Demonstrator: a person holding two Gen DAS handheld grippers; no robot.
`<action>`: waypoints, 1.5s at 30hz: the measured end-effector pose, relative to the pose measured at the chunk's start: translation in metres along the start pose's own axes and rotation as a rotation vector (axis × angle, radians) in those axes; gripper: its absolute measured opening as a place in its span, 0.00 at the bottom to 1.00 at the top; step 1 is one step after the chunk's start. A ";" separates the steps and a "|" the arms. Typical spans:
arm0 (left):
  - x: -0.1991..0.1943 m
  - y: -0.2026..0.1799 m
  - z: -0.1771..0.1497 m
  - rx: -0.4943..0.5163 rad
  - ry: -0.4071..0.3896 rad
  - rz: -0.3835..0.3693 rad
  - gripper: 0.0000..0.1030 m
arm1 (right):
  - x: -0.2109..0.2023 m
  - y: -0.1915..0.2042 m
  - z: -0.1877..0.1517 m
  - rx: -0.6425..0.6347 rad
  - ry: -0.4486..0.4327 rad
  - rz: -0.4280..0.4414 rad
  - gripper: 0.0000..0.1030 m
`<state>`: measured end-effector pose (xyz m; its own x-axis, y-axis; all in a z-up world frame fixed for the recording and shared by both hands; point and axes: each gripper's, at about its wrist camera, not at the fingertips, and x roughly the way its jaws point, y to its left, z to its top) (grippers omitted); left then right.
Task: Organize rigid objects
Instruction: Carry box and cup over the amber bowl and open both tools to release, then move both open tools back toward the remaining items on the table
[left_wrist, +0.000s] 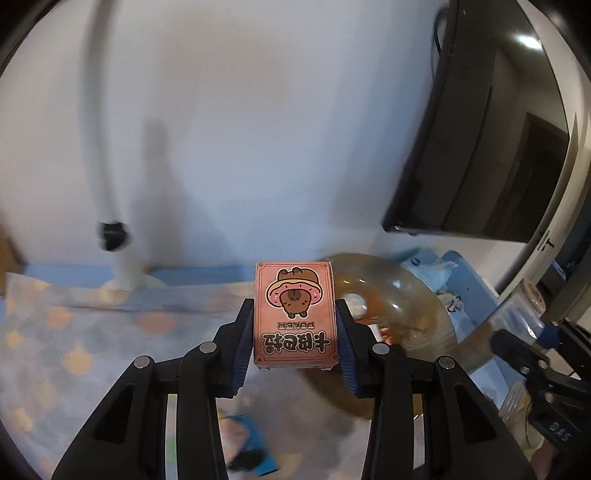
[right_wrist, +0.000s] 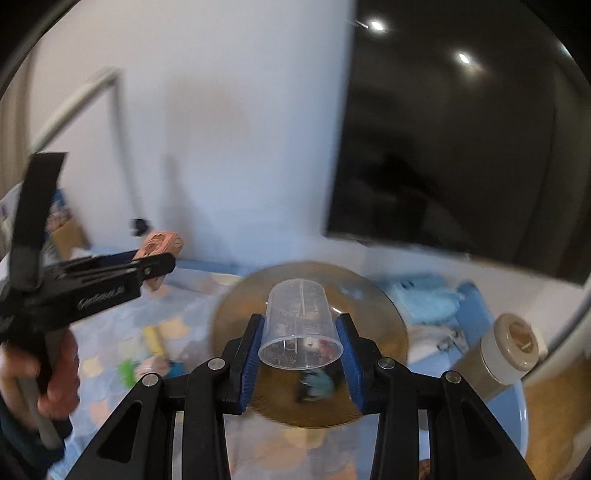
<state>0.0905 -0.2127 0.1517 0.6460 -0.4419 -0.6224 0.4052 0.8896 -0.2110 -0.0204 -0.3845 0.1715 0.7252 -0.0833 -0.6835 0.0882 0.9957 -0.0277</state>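
Note:
My left gripper (left_wrist: 294, 334) is shut on a pink playing-card box (left_wrist: 295, 317) with a cartoon bear on it, held above the table. The box also shows in the right wrist view (right_wrist: 159, 246), with the left gripper (right_wrist: 155, 267) at the left. My right gripper (right_wrist: 301, 341) is shut on a clear plastic measuring cup (right_wrist: 300, 325), lying on its side with its mouth toward the camera, above a brown glass bowl (right_wrist: 384, 325). The bowl (left_wrist: 406, 295) shows right of the box in the left wrist view, and the right gripper (left_wrist: 532, 354) at the far right.
A blue patterned cloth (left_wrist: 74, 332) covers the table. Blue packets (right_wrist: 424, 299) and a jar with a beige lid (right_wrist: 513, 347) lie right of the bowl. Small toys (right_wrist: 155, 350) lie left of it. A dark screen (left_wrist: 480, 147) and a white lamp post (left_wrist: 118, 258) stand at the wall.

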 end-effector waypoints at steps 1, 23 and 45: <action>0.013 -0.007 -0.005 0.003 0.024 -0.004 0.37 | 0.011 -0.007 -0.001 0.015 0.029 -0.006 0.38; 0.014 -0.020 -0.039 0.071 0.044 -0.056 0.76 | 0.044 -0.053 -0.036 0.163 0.108 -0.019 0.61; -0.059 0.170 -0.183 -0.124 0.026 0.341 0.76 | 0.063 0.147 -0.147 0.033 0.143 0.351 0.87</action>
<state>0.0027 -0.0141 0.0147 0.7127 -0.1158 -0.6918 0.0865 0.9933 -0.0771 -0.0623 -0.2377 0.0168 0.6130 0.2717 -0.7419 -0.1250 0.9605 0.2485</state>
